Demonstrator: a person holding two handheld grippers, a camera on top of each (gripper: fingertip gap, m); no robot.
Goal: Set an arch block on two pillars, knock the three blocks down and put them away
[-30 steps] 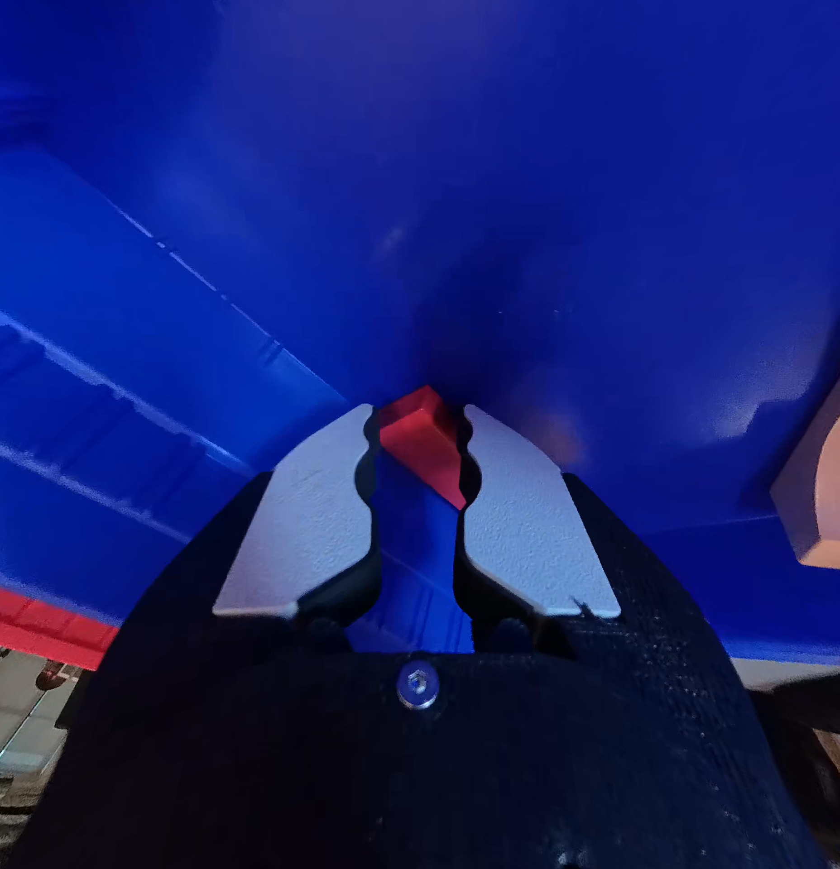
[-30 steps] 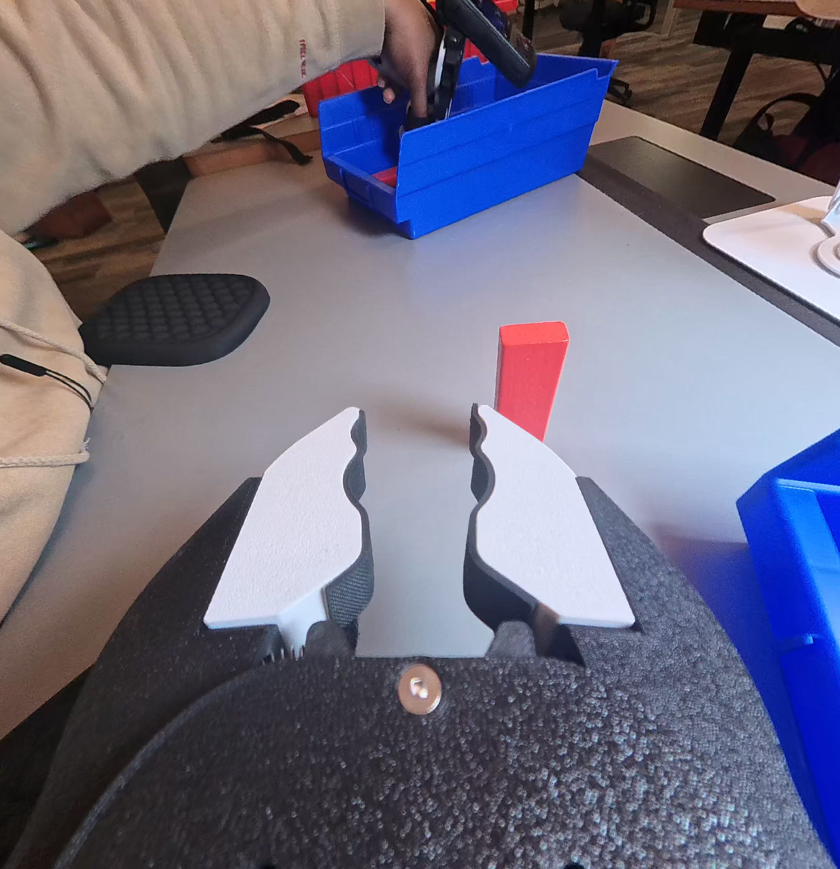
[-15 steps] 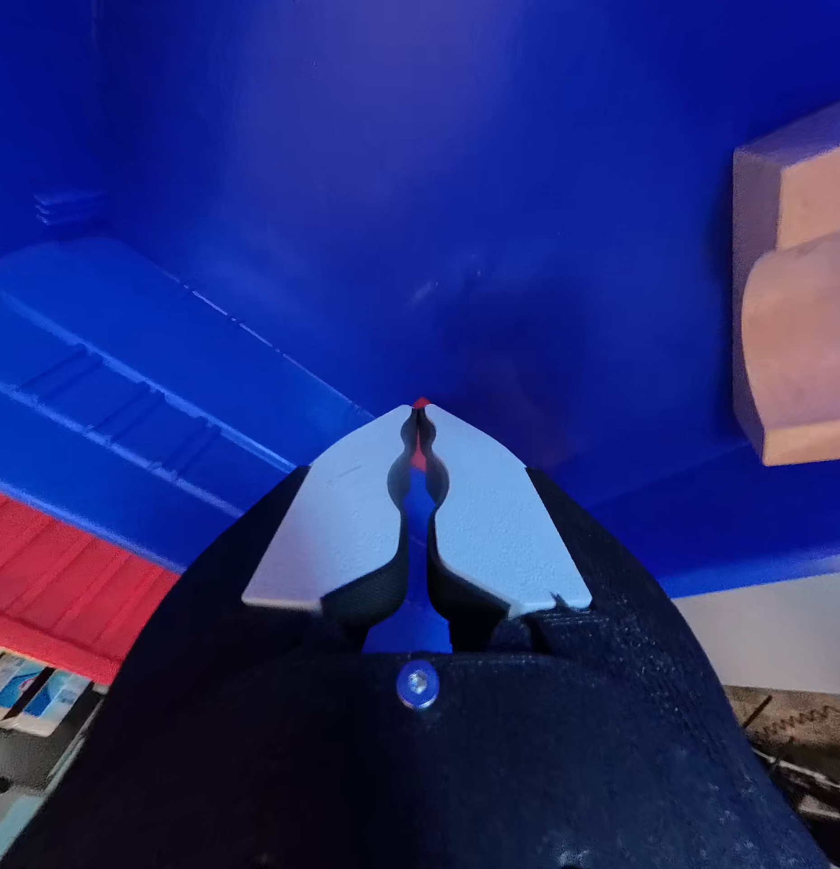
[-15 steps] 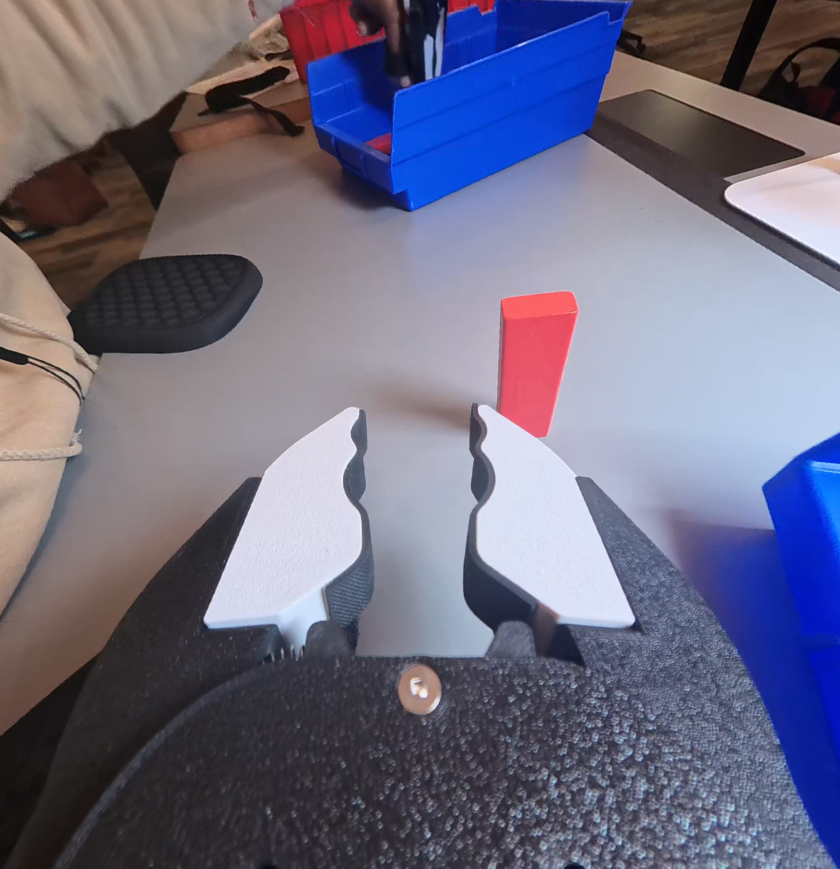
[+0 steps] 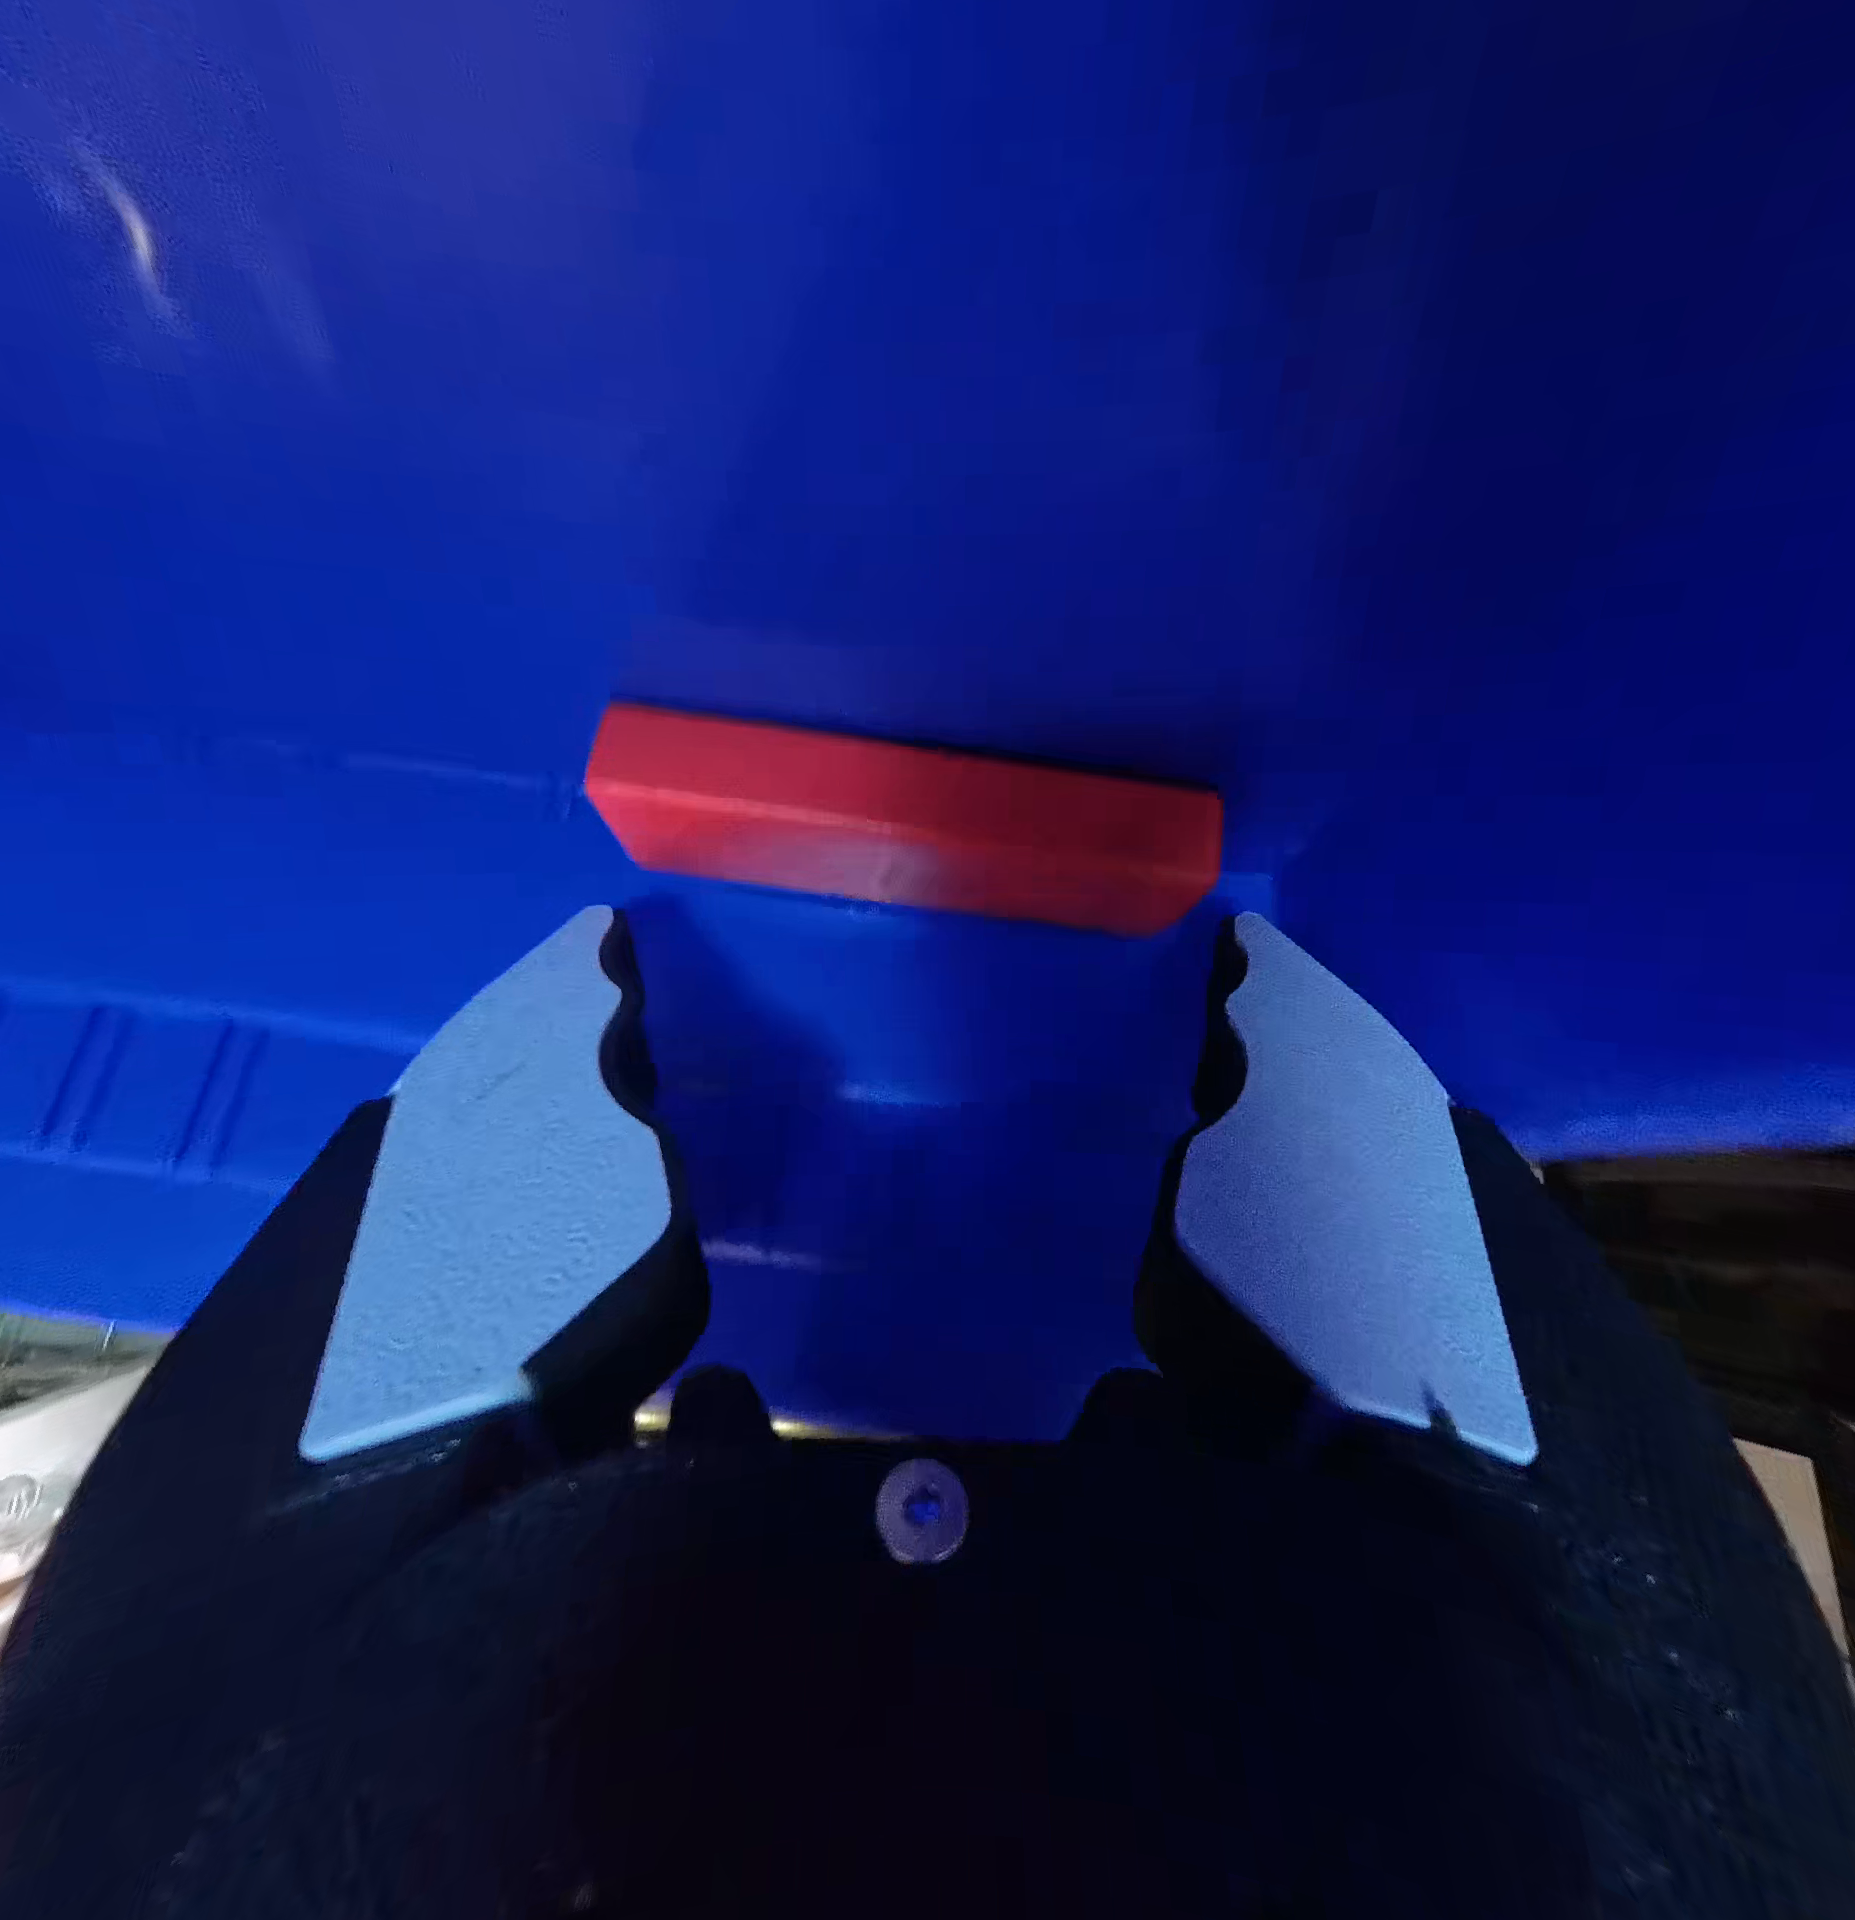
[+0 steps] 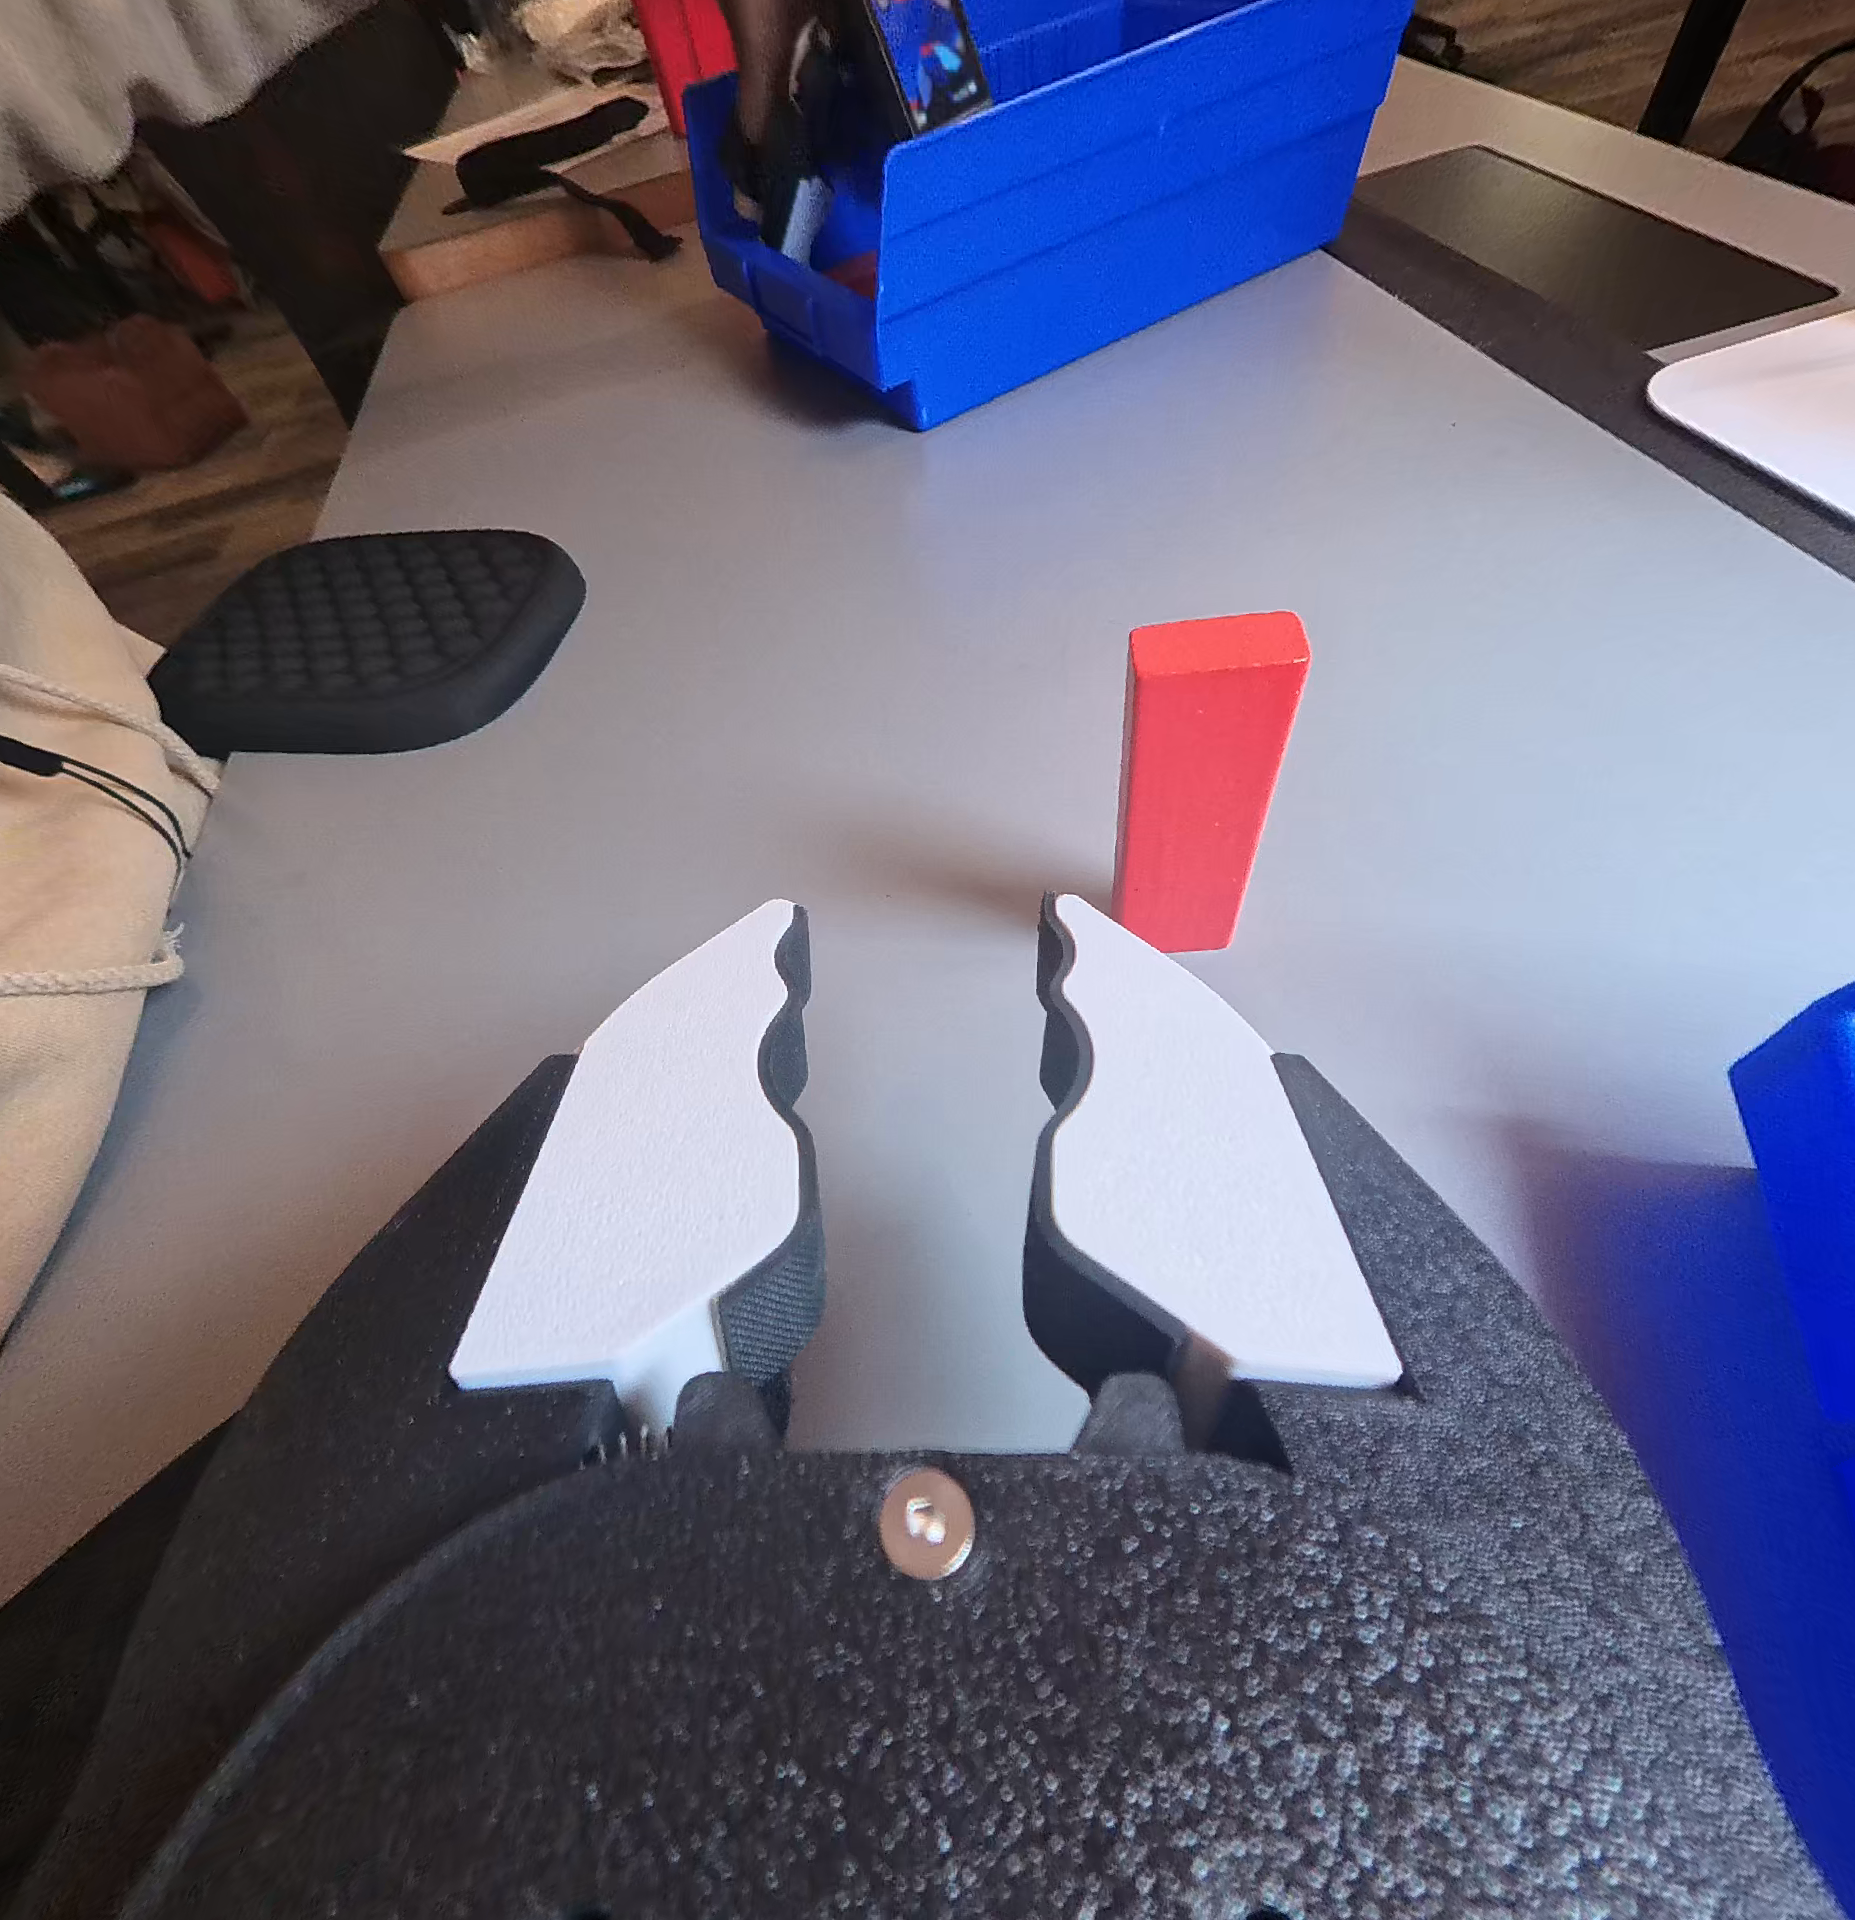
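Observation:
In the left wrist view my left gripper is wide open and empty inside a blue bin. A red block lies flat and crosswise on the bin floor just beyond the fingertips. In the right wrist view my right gripper is open and empty, low over the grey table. A second red block stands upright on the table just ahead and to the right of the right fingertip. The far blue bin has the other gripper reaching into it. No arch block shows.
A black textured pad sits at the table's left edge, beside a person's beige sleeve. Another blue bin stands close on the right. A white board and a dark mat lie far right.
The left gripper went from nearly shut on a sliver of red to wide open, and the red block now lies loose before it. The pale arch block has left its view. The right gripper barely moved.

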